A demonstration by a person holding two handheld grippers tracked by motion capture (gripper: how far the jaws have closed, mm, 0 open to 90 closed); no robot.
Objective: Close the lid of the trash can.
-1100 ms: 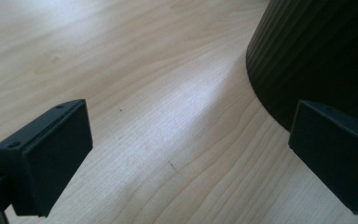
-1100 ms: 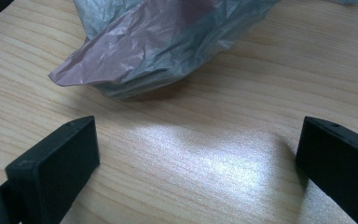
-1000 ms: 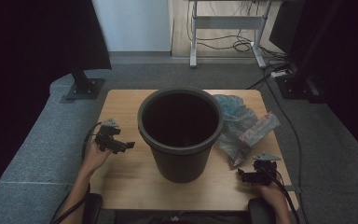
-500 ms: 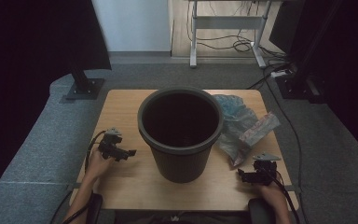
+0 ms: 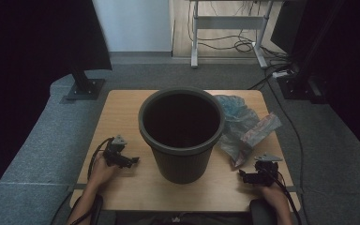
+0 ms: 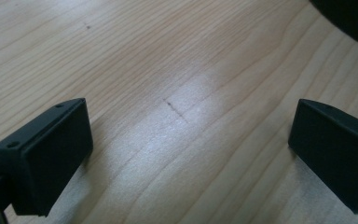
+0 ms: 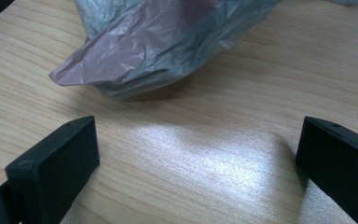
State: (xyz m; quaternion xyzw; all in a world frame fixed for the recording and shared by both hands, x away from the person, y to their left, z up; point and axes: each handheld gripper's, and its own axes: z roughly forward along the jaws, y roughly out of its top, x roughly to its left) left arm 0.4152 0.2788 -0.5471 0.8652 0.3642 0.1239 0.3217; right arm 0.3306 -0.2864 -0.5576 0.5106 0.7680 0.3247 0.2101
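A dark round bin [image 5: 182,136] stands upright in the middle of the wooden table [image 5: 122,112], its inside black and unreadable. Crumpled thin plastic bags [image 5: 243,129] lie to its right, bluish with a pinkish corner [image 7: 158,46]. My left gripper [image 5: 127,161] rests low at the bin's front left, open over bare wood [image 6: 186,116], the bin's edge [image 6: 354,18] at the top right of its view. My right gripper [image 5: 246,177] sits near the front right corner, open, its jaws wide apart just short of the plastic.
The table's front edge runs just behind both hands. Grey padded surfaces [image 5: 37,154] flank the table. A black stand base [image 5: 84,86] sits at the back left, and cables [image 5: 286,93] trail on the floor at the back right near a white desk frame [image 5: 225,23].
My left gripper has drawn back toward the front edge of the table. The right gripper, the bin and the bags have stayed put.
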